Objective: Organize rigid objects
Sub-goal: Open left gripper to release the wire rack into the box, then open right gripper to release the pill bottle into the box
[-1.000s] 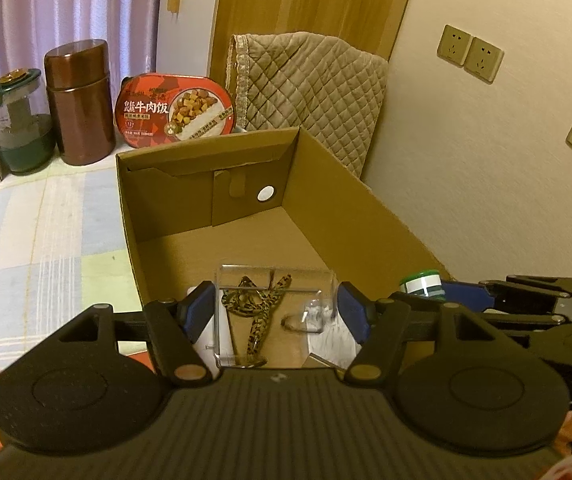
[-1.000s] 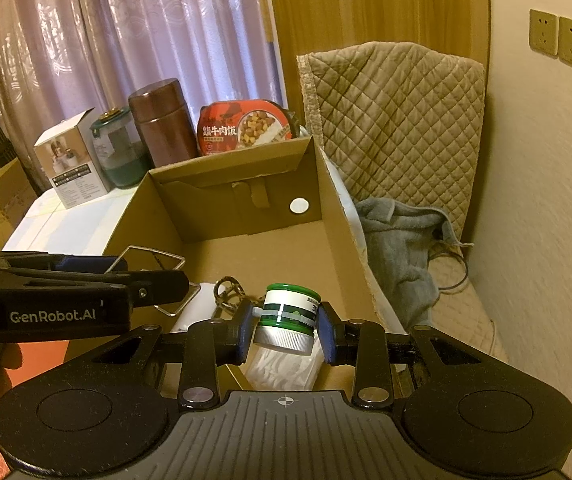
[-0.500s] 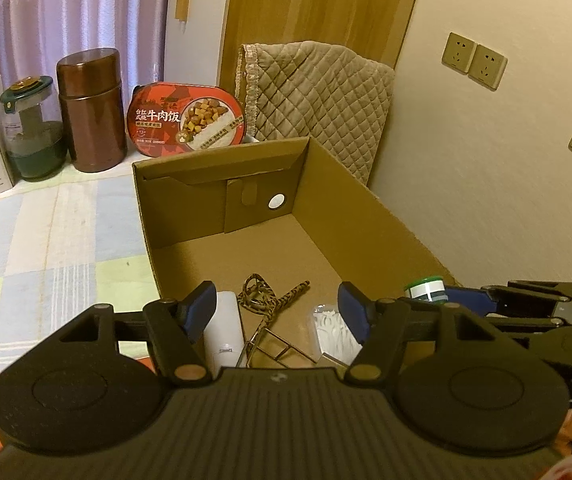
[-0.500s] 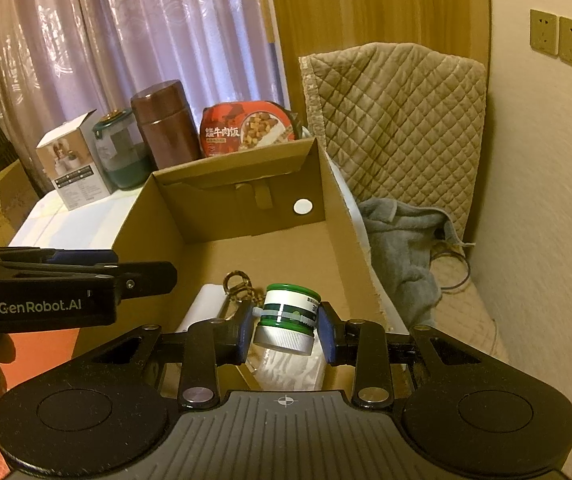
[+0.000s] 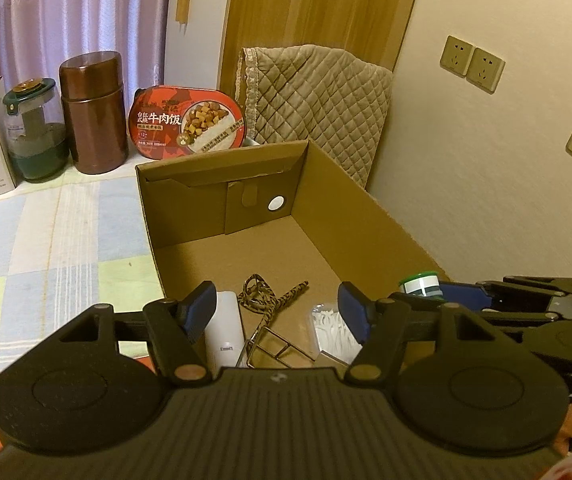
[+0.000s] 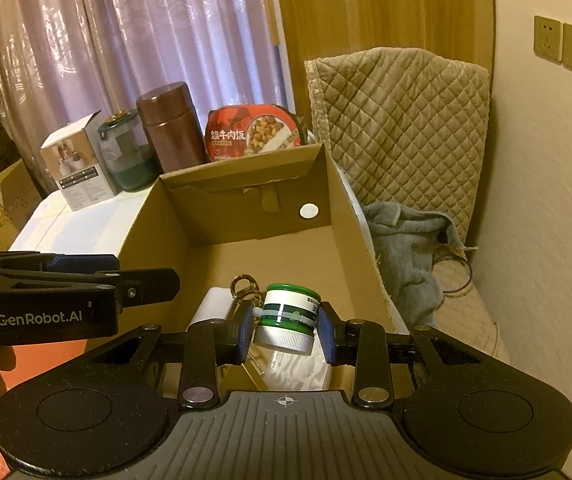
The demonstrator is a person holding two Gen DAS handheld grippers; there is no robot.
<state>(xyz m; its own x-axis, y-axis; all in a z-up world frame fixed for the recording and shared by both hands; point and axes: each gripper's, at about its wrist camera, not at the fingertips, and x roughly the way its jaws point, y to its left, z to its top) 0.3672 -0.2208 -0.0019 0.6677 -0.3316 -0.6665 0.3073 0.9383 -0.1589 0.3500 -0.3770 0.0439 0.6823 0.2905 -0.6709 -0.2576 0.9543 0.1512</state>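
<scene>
Left gripper (image 5: 274,304) spread and empty over the cardboard box (image 5: 370,216); white case (image 5: 226,324) and leopard strap (image 5: 266,300) already inside.
Right wrist view: right gripper (image 6: 286,330) clamped on green-capped bottle (image 6: 290,316) above the box (image 6: 350,216); lower it to a bare floor patch before letting go, clear of the floss picks bag (image 6: 298,372).
</scene>
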